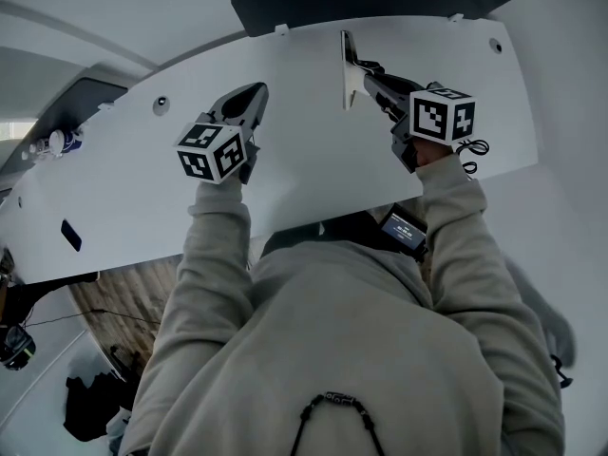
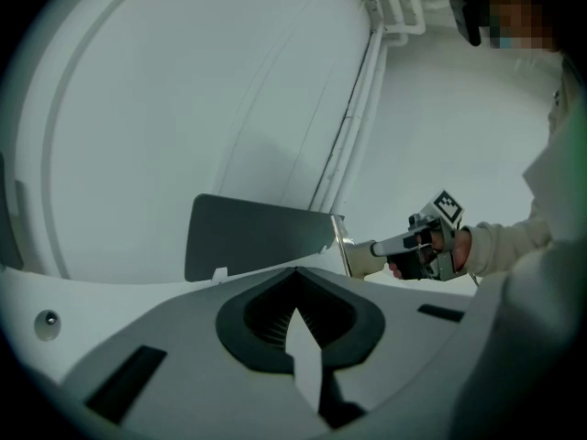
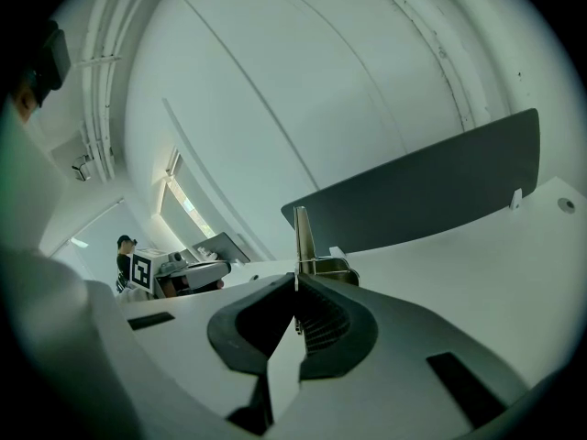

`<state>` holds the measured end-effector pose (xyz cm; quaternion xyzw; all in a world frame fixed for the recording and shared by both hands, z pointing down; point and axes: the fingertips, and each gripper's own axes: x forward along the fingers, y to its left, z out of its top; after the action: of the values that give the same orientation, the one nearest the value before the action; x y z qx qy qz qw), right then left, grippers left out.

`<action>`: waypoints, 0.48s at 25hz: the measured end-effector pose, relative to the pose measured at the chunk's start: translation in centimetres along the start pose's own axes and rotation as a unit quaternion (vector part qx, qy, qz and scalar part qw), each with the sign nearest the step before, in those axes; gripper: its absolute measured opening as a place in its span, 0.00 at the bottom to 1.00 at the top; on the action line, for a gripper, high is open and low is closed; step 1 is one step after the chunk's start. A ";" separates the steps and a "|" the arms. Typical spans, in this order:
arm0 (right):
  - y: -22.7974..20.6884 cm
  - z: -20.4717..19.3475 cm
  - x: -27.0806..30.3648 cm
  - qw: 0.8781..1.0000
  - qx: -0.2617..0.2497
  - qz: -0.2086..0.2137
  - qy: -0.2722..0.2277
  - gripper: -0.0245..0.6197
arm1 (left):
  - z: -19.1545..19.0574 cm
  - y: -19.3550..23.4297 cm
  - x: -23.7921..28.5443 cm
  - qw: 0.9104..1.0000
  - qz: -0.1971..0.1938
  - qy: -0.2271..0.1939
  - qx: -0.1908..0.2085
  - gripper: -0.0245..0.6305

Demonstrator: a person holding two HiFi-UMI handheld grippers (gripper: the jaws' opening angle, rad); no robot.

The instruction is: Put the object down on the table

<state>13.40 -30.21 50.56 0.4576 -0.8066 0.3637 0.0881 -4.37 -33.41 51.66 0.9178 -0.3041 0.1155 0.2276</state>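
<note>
Because the thin metal bracket point(image 3: 300, 232), pinched in the closed right gripper point(image 1: 372, 76) above the table's point(image 1: 313, 179) far edge, appears rigid, light and slippery, clamp its flat blade squarely; the left gripper point(image 1: 249, 103) is closed on nothing.

White table point(image 1: 304, 193), dark grey screen point(image 1: 370, 3); left cube point(image 1: 211, 150) and right cube point(image 1: 442, 114) bear black-and-white squares; bracket point(image 1: 350, 69) perhaps silvery.

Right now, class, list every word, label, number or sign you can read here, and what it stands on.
No readable text anywhere.
Cube on the left gripper: black-and-white square markers, no letters.
Cube on the right gripper: the same.
Metal piece in its jaws: no print.
Small dark device at the person's chest: bluish print, too small to read.
</note>
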 end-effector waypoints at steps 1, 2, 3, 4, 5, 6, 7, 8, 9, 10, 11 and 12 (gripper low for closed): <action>-0.1 -0.4 0.1 1.000 0.001 0.000 0.003 0.08 | -0.3 0.0 0.0 1.000 0.000 0.002 -0.002 0.04; -0.2 -0.7 0.1 1.000 0.003 -0.001 0.006 0.08 | -0.7 0.0 0.0 1.000 0.001 0.004 -0.004 0.04; -0.3 -1.1 0.2 1.000 0.005 -0.001 0.009 0.08 | -1.2 0.1 0.0 1.000 0.001 0.007 -0.006 0.04; -0.4 -1.5 0.3 1.000 0.006 -0.002 0.010 0.08 | -1.7 0.1 0.0 1.000 0.000 0.010 -0.007 0.04; -0.5 -1.9 0.4 1.000 0.009 -0.003 0.013 0.08 | -2.3 0.1 0.0 1.000 0.000 0.014 -0.010 0.04; -0.7 -2.3 0.5 1.000 0.012 -0.005 0.016 0.08 | -3.0 0.2 -0.1 1.000 -0.001 0.018 -0.013 0.04; -1.0 -2.8 0.6 1.000 0.016 -0.007 0.020 0.08 | -3.6 0.4 -0.1 1.000 0.000 0.022 -0.018 0.04; -1.3 -3.2 0.8 0.999 0.019 -0.009 0.024 0.08 | -4.2 0.7 -0.2 0.999 0.002 0.025 -0.023 0.04; -1.4 -3.4 0.9 0.999 0.021 -0.010 0.027 0.08 | -4.7 0.9 -0.3 0.999 0.004 0.027 -0.027 0.04; -1.5 -3.6 1.0 0.999 0.021 -0.010 0.029 0.08 | -5.0 1.1 -0.4 0.999 0.005 0.029 -0.030 0.04; -1.5 -3.8 1.1 0.999 0.021 -0.009 0.031 0.08 | -5.3 1.2 -0.5 0.999 0.006 0.032 -0.033 0.04; -1.4 -4.0 1.2 0.999 0.022 -0.009 0.033 0.08 | -5.7 1.3 -0.6 0.999 0.006 0.035 -0.035 0.04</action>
<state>13.07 -28.82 54.77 0.4549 -0.7906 0.3956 0.1074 -6.04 -31.21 56.88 0.9030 -0.3049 0.1382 0.2692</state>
